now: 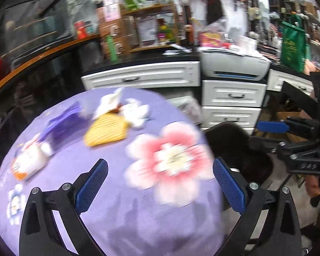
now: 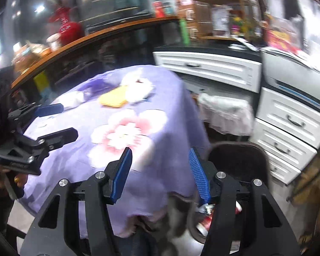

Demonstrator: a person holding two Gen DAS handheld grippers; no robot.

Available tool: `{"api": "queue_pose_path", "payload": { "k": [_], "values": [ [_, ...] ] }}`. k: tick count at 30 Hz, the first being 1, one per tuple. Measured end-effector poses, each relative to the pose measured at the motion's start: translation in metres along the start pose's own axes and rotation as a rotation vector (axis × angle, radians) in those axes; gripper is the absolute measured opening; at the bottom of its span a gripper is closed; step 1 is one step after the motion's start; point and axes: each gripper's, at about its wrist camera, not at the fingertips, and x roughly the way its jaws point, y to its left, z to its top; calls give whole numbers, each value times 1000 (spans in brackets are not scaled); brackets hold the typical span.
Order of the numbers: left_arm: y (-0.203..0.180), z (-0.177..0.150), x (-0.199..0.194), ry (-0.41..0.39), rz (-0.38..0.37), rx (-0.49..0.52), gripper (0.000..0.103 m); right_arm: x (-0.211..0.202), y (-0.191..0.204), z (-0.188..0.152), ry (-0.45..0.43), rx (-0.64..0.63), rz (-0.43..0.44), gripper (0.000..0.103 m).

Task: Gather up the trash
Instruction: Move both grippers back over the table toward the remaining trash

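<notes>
Left gripper (image 1: 160,183): jaws spread wide, nothing between them, above the lilac-clothed counter (image 1: 117,224).
Right gripper (image 2: 160,175): jaws half apart, empty.
Trash: yellow wrapper (image 1: 105,131), white crumpled paper (image 1: 134,111) at 12 o'clock on the counter; orange-white packet (image 1: 29,162) at 9.
Bin (image 2: 239,162): dark, at 3 o'clock beside the counter.

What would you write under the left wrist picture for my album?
Open left gripper above a purple flowered tablecloth strewn with wrappers.
</notes>
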Motion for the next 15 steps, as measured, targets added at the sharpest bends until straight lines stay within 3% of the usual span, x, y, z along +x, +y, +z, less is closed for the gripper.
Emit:
{"api": "queue_pose_path", "payload": {
  "k": [5, 15],
  "values": [
    [62, -19, -18, 19, 93, -26, 97, 17, 40, 16, 16, -45, 79, 56],
    [162, -35, -28, 72, 210, -39, 98, 45, 101, 32, 48, -135, 149, 56]
  ]
}}
